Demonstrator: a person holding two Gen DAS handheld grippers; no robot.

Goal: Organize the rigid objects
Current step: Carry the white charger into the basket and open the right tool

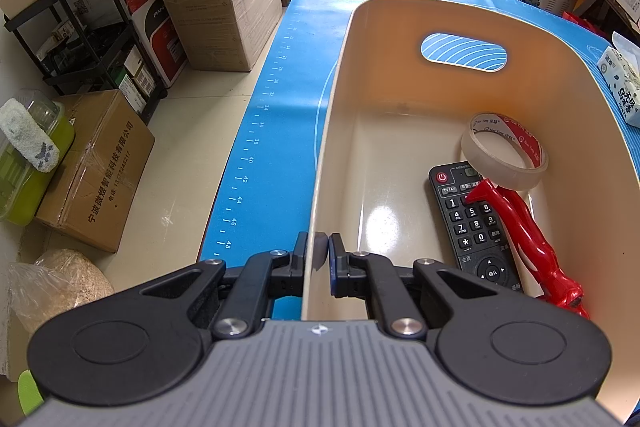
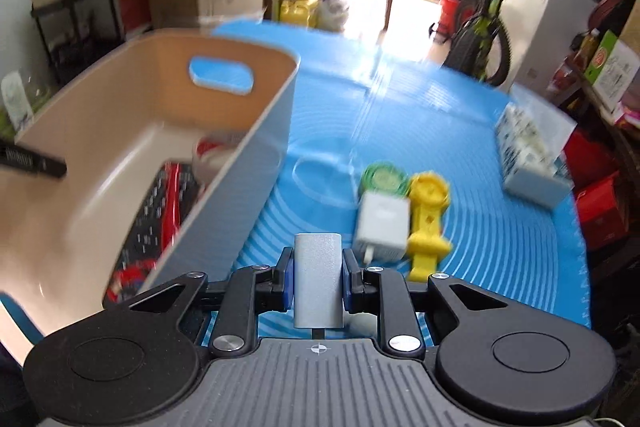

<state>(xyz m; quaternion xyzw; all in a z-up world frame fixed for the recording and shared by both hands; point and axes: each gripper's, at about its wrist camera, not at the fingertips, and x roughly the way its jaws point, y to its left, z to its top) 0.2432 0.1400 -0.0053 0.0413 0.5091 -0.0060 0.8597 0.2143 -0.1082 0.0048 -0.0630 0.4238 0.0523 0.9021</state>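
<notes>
- Under both grippers, a blue mat (image 2: 460, 131) with pale curved lines covers the table and runs ahead of them to the far edge.
- Directly ahead of the left gripper (image 1: 318, 251), a beige bin (image 1: 400, 23) stands on the mat; its near wall sits between this gripper's jaws, which are clamped on the rim, one finger outside the wall and one inside. From the right gripper (image 2: 318, 273) the same bin (image 2: 256, 131) lies ahead and to the left.
- Inside the bin, ahead and right of the left gripper, a black remote control (image 1: 472, 223) lies flat on the floor.
- A red tool (image 1: 524, 231) lies slantwise over the remote's right side, its head resting on the buttons.
- Beyond the remote, a roll of clear tape (image 1: 505, 151) leans against the bin's right wall, touching the head of the red tool.
- Between the right gripper's pads, a silver rectangular block (image 2: 318, 279) stands upright, gripped on both sides and held above the mat.
- Just ahead and right of that gripper, a white charger plug (image 2: 383, 225) lies on the mat, a yellow plastic piece (image 2: 428, 223) touching its right side and a green round lid (image 2: 383, 179) just behind it.
- Farther right, near the mat's edge, sits a tissue pack (image 2: 532, 155).
</notes>
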